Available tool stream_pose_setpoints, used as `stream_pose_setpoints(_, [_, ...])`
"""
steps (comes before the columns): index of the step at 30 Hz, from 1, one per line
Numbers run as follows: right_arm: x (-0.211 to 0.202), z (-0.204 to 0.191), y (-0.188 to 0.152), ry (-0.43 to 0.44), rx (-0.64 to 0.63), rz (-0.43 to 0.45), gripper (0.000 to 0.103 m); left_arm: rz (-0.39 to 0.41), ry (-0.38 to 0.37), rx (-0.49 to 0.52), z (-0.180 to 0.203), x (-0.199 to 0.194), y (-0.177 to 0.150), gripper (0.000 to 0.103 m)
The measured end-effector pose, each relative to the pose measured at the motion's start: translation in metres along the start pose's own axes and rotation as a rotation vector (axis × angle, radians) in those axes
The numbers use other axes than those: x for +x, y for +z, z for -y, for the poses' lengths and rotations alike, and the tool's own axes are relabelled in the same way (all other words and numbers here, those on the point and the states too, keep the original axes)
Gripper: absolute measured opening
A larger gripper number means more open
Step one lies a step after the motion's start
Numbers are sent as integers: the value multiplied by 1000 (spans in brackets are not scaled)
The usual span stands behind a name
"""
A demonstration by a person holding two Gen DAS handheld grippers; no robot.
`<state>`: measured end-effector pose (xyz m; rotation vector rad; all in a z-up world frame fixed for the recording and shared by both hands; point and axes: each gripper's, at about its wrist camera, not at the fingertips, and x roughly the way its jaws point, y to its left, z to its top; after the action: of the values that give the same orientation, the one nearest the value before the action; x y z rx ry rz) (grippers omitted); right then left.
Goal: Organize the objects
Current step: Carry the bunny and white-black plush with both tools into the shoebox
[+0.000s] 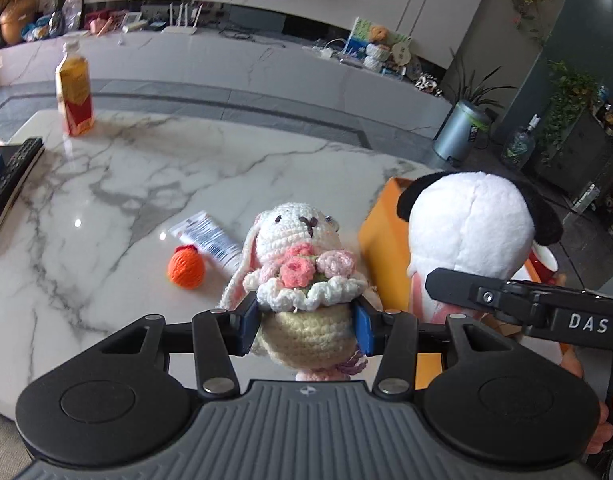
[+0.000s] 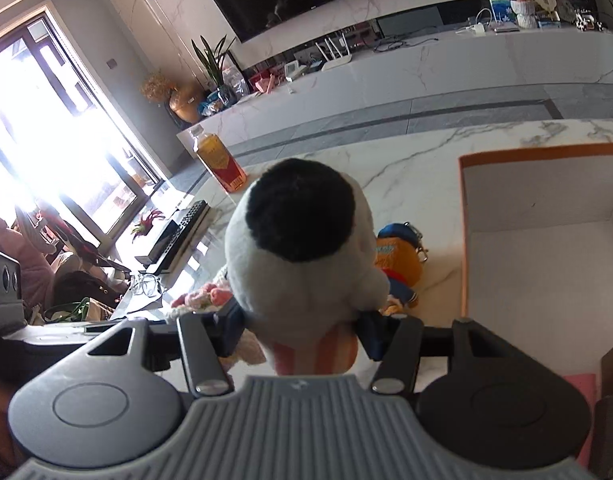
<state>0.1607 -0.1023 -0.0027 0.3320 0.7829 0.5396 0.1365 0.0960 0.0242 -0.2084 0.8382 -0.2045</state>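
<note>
**Two soft toys held up off the marble desk, orange box waiting alongside**

The left gripper [image 1: 306,322] has its blue-padded fingers [image 1: 246,326] clenched on the cream body of a crocheted rabbit [image 1: 302,248] that carries a knitted posy of pink roses. The right gripper [image 2: 300,330] is clamped low on a white plush dog with black ears [image 2: 302,236], its pads pressing the toy's pink-striped base. Both toys hang clear of the desk [image 1: 146,184], side by side, the dog just right of the rabbit in the left wrist view.

The step in hand looks like the carry: both toys picked up and not yet put away. An open orange box with a white lining [image 2: 534,200] stands near the desk's right edge, and it seems the likely destination. The next move would call for swinging each toy over the box rim, lowering it inside and only then releasing, one gripper at a time so the two do not collide above the opening.

Still on the desk are a crocheted orange ball [image 1: 186,270], a printed tube [image 1: 210,240] beside it, an orange and blue plush toy [image 2: 400,264] close to the box, a bottle of amber drink [image 1: 74,88] toward the far edge, and a remote control [image 1: 10,178] at the left edge.

The dog's face is turned away from both cameras, the rabbit's legs are hidden behind the gripper body, and the box's near right part runs out of frame
</note>
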Motion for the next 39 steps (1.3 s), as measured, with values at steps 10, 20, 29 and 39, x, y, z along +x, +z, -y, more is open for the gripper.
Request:
stream_pose_setpoints(10, [-77,85,28,-84,39,9,59,69,-114,184,105,15,31,55])
stream_pose_setpoints(20, [-55,170,54,1,130,-254,59,0,-83,411,170,74,24,55])
stream_pose_setpoints(29, [15,193,51,-30,71,-461,59,-56,45,611,198,124,-5,55])
stream_pose_setpoints(39, [57,208,47,-78,138,-578,60,-68,179,894,228,155,-35,56])
